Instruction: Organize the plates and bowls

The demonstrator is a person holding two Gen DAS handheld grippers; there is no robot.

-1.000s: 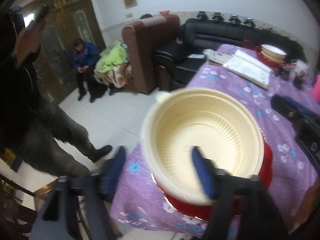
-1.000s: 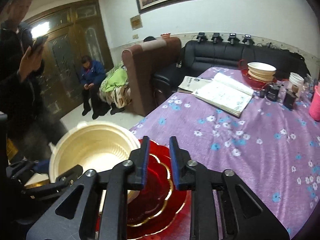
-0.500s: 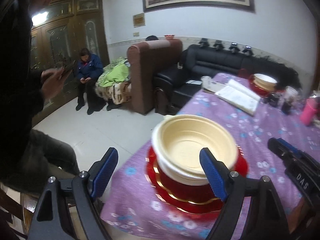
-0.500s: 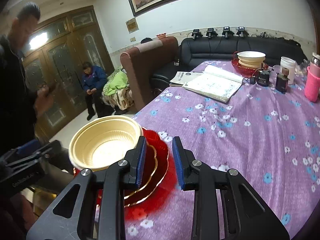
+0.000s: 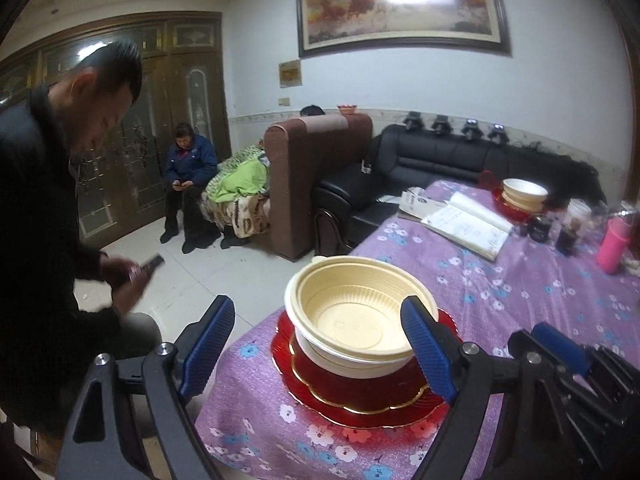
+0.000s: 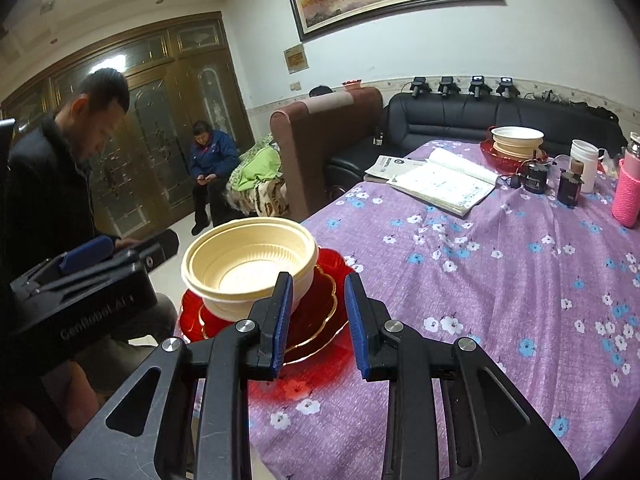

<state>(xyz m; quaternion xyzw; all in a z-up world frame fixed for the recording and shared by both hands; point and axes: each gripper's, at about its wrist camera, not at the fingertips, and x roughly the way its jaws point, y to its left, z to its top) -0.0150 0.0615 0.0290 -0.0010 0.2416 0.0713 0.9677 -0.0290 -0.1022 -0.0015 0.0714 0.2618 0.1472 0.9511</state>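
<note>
Cream bowls point(image 5: 356, 316) sit stacked on red plates point(image 5: 360, 400) at the near corner of the purple table; they also show in the right wrist view point(image 6: 248, 264), on the plates point(image 6: 320, 304). My left gripper point(image 5: 318, 348) is open wide and empty, just short of the stack. My right gripper point(image 6: 316, 316) is open with a narrow gap, empty, behind the plates' right edge. A second stack of cream bowls on a red plate point(image 6: 516, 142) stands at the table's far end.
An open book point(image 6: 444, 184), small dark jars point(image 6: 536, 178), a white cup point(image 6: 586, 164) and a pink bottle point(image 6: 628, 192) stand at the far side. A man with a phone point(image 5: 60, 220) stands close left. Sofas point(image 5: 440, 168) lie beyond the table edge.
My left gripper has let go of the cream bowl, which now rests on the stack, and has drawn back. My right gripper has drawn back and opened a little wider.
</note>
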